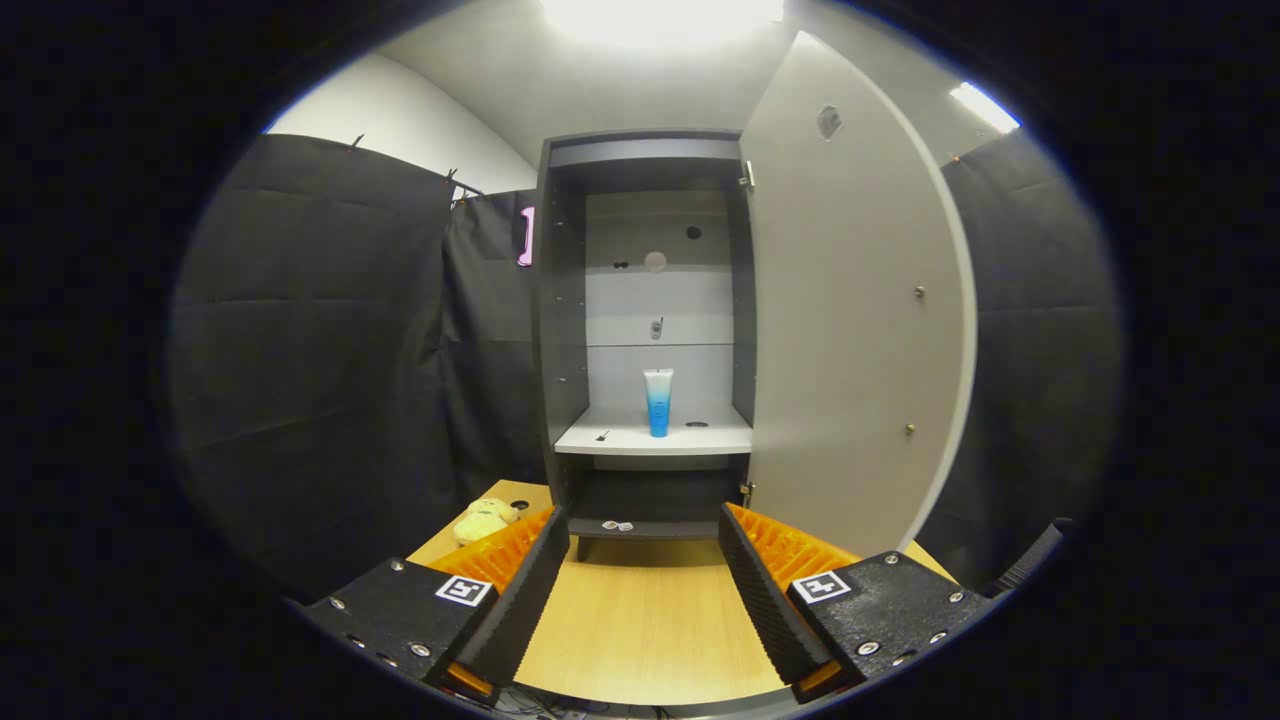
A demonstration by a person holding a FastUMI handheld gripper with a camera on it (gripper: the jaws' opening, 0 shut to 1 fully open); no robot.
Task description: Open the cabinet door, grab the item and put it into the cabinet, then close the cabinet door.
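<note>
Standing upright — blue-white tube [658, 402], jaws apart

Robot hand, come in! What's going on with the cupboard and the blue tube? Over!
Gripper jaws open, empty. Blue tube upright on cabinet shelf. Door open wide. Nothing between jaws and cabinet.

Cabinet [562, 300] dark grey frame w/ pale grey back panels; shelf [652, 437] white. Door [850, 320] plain light grey. Tube [658, 401] white top fading to blue. Table [640, 620] light wood grain. Plush [484, 521] pale yellow.
</note>
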